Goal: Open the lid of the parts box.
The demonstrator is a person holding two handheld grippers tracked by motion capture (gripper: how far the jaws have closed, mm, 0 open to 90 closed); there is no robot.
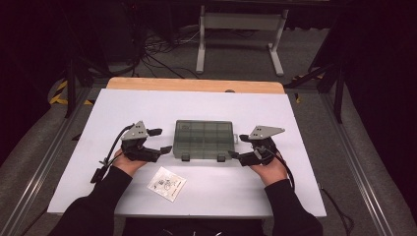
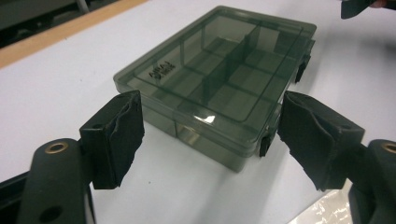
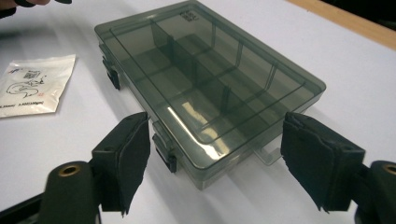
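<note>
We hold the left gripper (image 1: 158, 140) at the left end of the box (image 1: 204, 139), jaws partly apart and gripping nothing; in the left gripper view its pads (image 2: 114, 137) stand either side of the near corner of the box (image 2: 219, 84) without touching it. The right gripper (image 1: 240, 146) mirrors it at the right end, also partly spread and empty, with its pads (image 3: 126, 158) framing the corner of the box (image 3: 205, 79) just short of the plastic. We judge that both ends are being approached at once so the box can be steadied or its latches worked without it sliding.

The box lies flat and shut, near the middle of the white table (image 1: 275, 191), its two dark latches (image 1: 185, 158) facing us. That puts the clasps within easy reach of both grippers.

A small white packet (image 1: 166, 183) lies on the table nearer to us, apart from the box, left of centre.

The high view gives the layout: both hands level with the front edge and the packet between the forearms. The gripper views show the dividers inside the smoky lid, the compartments looking empty, and a latch (image 3: 164, 154) beside the right gripper's inner pad. The right gripper view also shows printing on the packet (image 3: 35, 86), too small to read.
</note>
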